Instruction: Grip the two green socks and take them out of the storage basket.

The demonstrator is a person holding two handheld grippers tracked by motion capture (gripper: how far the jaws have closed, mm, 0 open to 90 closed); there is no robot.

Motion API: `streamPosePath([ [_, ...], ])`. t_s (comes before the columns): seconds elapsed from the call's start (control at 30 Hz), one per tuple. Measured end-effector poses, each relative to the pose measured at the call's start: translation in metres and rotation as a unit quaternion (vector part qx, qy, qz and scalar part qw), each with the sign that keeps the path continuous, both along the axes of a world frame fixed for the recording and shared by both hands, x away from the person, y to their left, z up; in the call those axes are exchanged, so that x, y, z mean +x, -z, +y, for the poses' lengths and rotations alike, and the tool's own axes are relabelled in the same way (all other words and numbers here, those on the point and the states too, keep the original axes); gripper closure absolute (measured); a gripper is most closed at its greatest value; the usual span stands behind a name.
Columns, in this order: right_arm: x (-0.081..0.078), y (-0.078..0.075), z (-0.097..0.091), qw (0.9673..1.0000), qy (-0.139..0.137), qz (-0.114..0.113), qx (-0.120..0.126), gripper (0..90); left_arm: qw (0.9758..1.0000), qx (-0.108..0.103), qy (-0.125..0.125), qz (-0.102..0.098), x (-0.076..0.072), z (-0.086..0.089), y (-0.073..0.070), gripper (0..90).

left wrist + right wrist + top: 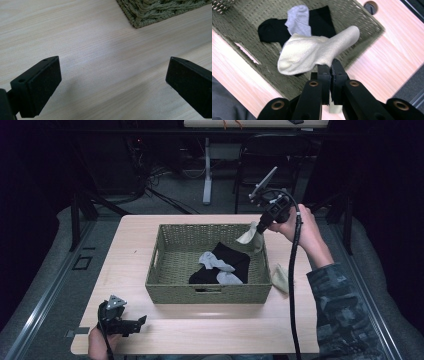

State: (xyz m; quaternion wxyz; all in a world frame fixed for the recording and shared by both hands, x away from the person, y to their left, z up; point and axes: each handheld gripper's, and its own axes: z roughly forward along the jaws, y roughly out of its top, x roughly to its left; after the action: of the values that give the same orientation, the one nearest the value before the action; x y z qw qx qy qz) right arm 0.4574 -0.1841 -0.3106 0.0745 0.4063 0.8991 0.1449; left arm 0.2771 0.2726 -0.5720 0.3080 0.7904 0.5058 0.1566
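My right gripper [260, 227] [331, 65] is shut on a cream sock [317, 51] [251, 236], which hangs over the back right corner of the woven basket [175, 287] [237, 27]. Inside the basket lie a black sock [232, 257] [270, 31] and a light grey sock [214, 261] [298, 18]. A second cream sock [281, 277] rests on the table to the right of the basket. My left gripper [142, 321] [113, 82] stands open near the table's front left, nothing between its jaws, its tips toward the basket corner [150, 12].
The wooden table [130, 245] ends close in front of the left gripper. A cable [292, 285] trails from the right gripper down past the person's camouflage sleeve [340, 310]. Chairs and a table leg stand beyond the far edge.
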Motion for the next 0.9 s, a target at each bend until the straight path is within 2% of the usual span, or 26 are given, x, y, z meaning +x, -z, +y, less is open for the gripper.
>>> streamPosePath([
  [0.1, -0.005, -0.006, -0.019, 0.9998, 0.017, -0.005, 0.004, 88.2, 1.0, 0.002, 0.001, 0.0, 0.0, 0.0, 0.0, 0.0],
  [0.13, -0.005, -0.006, -0.019, 0.9998, 0.017, -0.005, 0.004, 88.2, 1.0, 0.0, -0.001, -0.001, 0.0, 0.0, 0.0, 0.0],
  [0.2, -0.01, -0.01, -0.035, 0.9995, 0.029, -0.012, 0.006, 88.1, 1.0, 0.0, -0.002, 0.0, 0.0, 0.0, 0.0, 0.0],
  [0.4, -0.016, -0.01, -0.062, 0.9988, 0.048, -0.014, 0.001, 88.1, 1.0, 0.0, -0.002, 0.0, 0.0, 0.0, 0.0, 0.0],
  [0.6, -0.019, 0.008, -0.086, 0.9973, 0.072, -0.008, -0.007, 88.1, 1.0, 0.003, -0.001, -0.001, 0.0, 0.0, 0.0, 0.0],
  [0.9, -0.021, 0.04, -0.116, 0.9944, 0.105, 0.009, 0.0, 88.1, 1.0, 0.003, -0.003, 0.0, 0.0, -0.001, 0.0, 0.0],
])
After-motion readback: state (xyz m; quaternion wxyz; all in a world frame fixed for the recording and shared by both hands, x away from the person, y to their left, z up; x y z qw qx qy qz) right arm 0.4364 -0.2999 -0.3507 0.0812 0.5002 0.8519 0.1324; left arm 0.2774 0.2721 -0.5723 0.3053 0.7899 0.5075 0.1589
